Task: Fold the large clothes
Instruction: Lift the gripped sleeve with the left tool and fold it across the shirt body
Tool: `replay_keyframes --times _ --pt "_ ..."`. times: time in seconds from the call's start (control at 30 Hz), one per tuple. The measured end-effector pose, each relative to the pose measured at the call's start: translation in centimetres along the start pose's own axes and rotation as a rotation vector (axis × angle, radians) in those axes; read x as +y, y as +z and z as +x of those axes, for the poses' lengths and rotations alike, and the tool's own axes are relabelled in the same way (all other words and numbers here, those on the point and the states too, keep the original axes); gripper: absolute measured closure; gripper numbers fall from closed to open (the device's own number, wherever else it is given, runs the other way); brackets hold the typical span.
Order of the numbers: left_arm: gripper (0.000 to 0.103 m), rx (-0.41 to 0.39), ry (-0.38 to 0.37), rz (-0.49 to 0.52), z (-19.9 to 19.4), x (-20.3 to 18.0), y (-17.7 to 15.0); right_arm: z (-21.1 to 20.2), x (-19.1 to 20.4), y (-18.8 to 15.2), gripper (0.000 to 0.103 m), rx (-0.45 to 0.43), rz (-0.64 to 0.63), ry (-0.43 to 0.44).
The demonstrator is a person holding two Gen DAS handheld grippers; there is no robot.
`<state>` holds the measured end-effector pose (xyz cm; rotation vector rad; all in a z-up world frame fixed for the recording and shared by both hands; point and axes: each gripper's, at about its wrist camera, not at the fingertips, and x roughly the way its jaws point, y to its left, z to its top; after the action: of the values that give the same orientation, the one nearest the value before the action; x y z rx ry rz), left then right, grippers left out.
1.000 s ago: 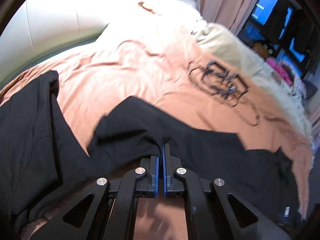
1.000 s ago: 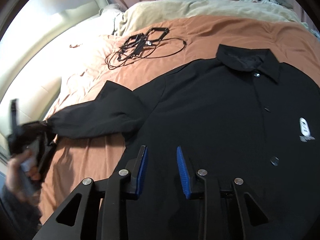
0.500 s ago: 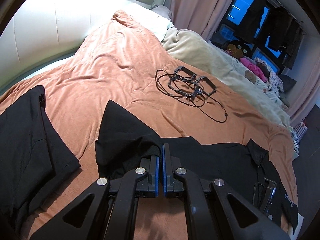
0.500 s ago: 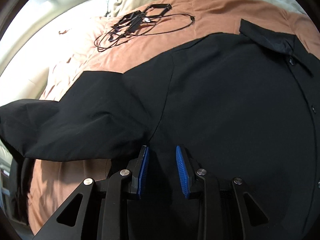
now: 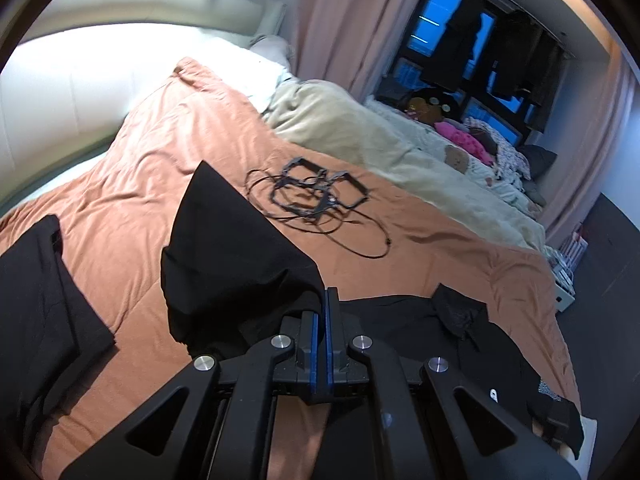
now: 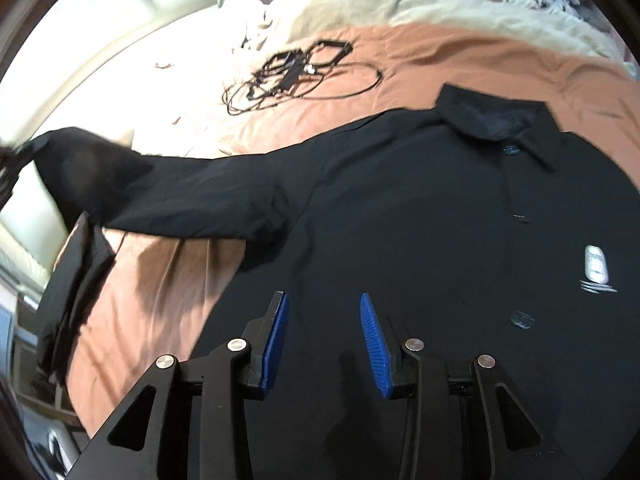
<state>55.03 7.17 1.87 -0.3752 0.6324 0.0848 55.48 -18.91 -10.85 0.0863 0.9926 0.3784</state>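
A black button-up shirt (image 6: 420, 220) lies front up on the orange bedcover (image 6: 500, 60), its collar (image 6: 496, 124) at the far side. Its sleeve (image 5: 232, 240) is lifted off the bed, and my left gripper (image 5: 322, 298) is shut on the sleeve's end. In the right wrist view the sleeve (image 6: 172, 188) stretches out to the left, blurred. My right gripper (image 6: 323, 300) hovers over the shirt's lower body. Its jaws are opening, and no cloth is pinched between the blue pads (image 6: 276, 336).
A tangle of black cables (image 5: 316, 196) lies on the orange bedcover (image 5: 160, 152) beyond the sleeve. Another black garment (image 5: 36, 300) lies at the left. A beige blanket (image 5: 360, 132) runs along the bed's far side, below curtains and a dark window.
My left gripper has risen with the sleeve, pulling it up off the bed and out to the side. The right gripper's jaws stand wider than before.
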Motion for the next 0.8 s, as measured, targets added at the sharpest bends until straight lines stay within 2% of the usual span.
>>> replay_keyframes --times 0.27,0.53,0.67,0.8 --pt "0.098 0.012 -0.053 0.082 1.1 -8.8 -0.9 -8.5 -6.5 -3.4 0.065 -0.098 0.038 -0.033" --pt "0.098 0.075 -0.127 0.206 4.6 -18.6 -4.7 -12.8 -15.2 -6.4 0.064 -0.145 0.160 -0.101" --pt "0.098 0.144 -0.186 0.239 6.8 -22.6 -7.4 -13.4 -19.0 -8.7 0.064 -0.122 0.232 -0.116" --pt "0.098 0.311 -0.222 0.292 10.2 -25.9 -11.6 -14.1 -21.5 -10.7 0.064 -0.101 0.259 -0.156"
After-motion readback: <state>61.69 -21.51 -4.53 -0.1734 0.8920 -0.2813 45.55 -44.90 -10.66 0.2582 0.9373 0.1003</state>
